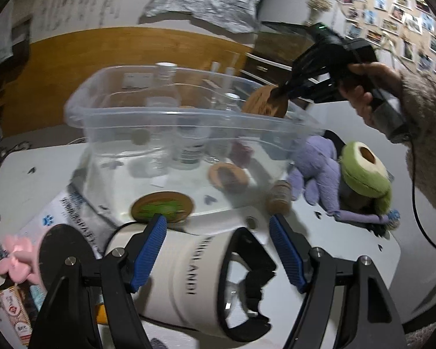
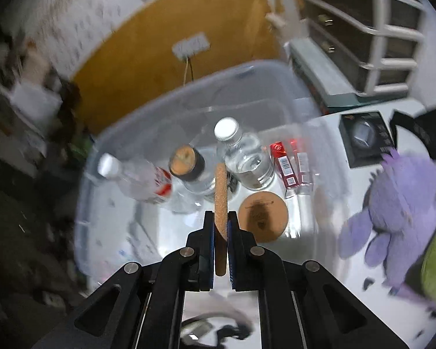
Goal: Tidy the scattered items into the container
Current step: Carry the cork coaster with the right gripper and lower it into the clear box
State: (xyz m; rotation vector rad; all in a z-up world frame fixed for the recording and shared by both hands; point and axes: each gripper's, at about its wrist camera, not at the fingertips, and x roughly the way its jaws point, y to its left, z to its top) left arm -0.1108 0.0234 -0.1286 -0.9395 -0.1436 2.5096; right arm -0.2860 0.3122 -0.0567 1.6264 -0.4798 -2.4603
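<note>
Cork coaster is the thing on the move right now: the right gripper has it pinched edge-on, jaws clenched on the lower rim, hanging over the open clear plastic tub. From the left wrist view you can see the same disc up at about 1 o'clock above the tub's far corner. It looks light and stiff, a bit crumbly maybe, so a rim pinch like that seems fine, and I'd guess it won't mind a short drop.

Inside the tub already: another round coaster lying flat, a couple of clear bottles and a red pack.

The left gripper has its jaws spread wide and empty, sitting either side of a white cylinder with lettering lying on the worktop. That one looks rigid and smooth, probably takes a grab across the middle of the barrel.

Still out at 3 o'clock of the tub: a purple plush toy and a green plush thing, soft, squashy, grab anywhere. A green-printed coaster sits just ahead of the left jaws.
</note>
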